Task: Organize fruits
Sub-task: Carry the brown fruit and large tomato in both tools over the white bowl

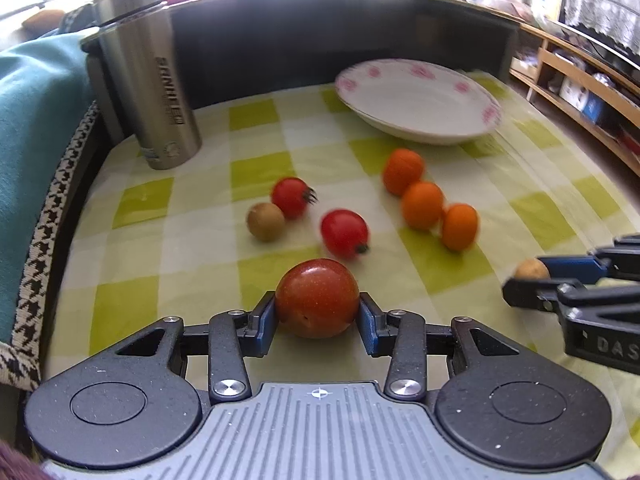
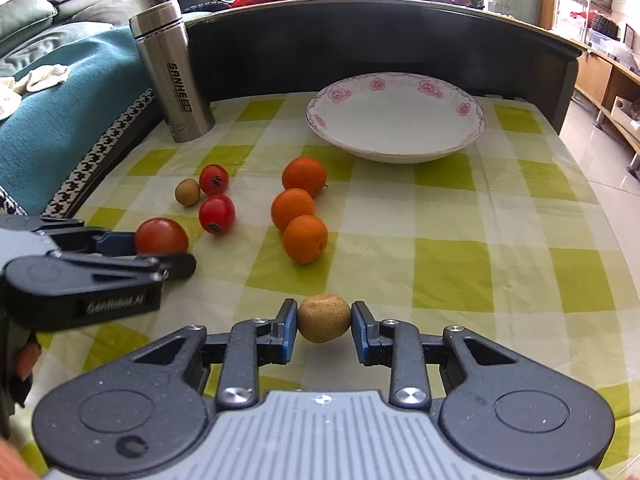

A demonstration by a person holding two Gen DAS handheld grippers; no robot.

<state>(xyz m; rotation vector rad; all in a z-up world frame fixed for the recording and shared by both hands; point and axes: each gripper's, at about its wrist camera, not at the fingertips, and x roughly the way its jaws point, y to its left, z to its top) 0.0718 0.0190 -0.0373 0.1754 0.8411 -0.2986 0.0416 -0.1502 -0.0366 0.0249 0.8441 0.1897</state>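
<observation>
1. Smooth, glossy skin marks the large red tomato [image 1: 317,299] that my left claw [image 1: 318,320] pinches between its blue pads, just above the desk [image 1: 448,268].
2. My right claw [image 2: 324,326] clamps a small round fruit with rough tan skin [image 2: 324,319], low over the checked green-and-white cloth [image 2: 452,276].
3. 3 matte oranges [image 2: 300,208] lie in a touching row mid-desk; 2 shiny cherry tomatoes [image 2: 216,196] and another tan fruit [image 2: 187,192] sit to their left.
4. Behind them rests a shallow white plate [image 2: 472,120] with pink flowers on its rim, empty.
5. I see a brushed steel flask [image 2: 176,68] standing upright at the far left corner, clear of both claws.
</observation>
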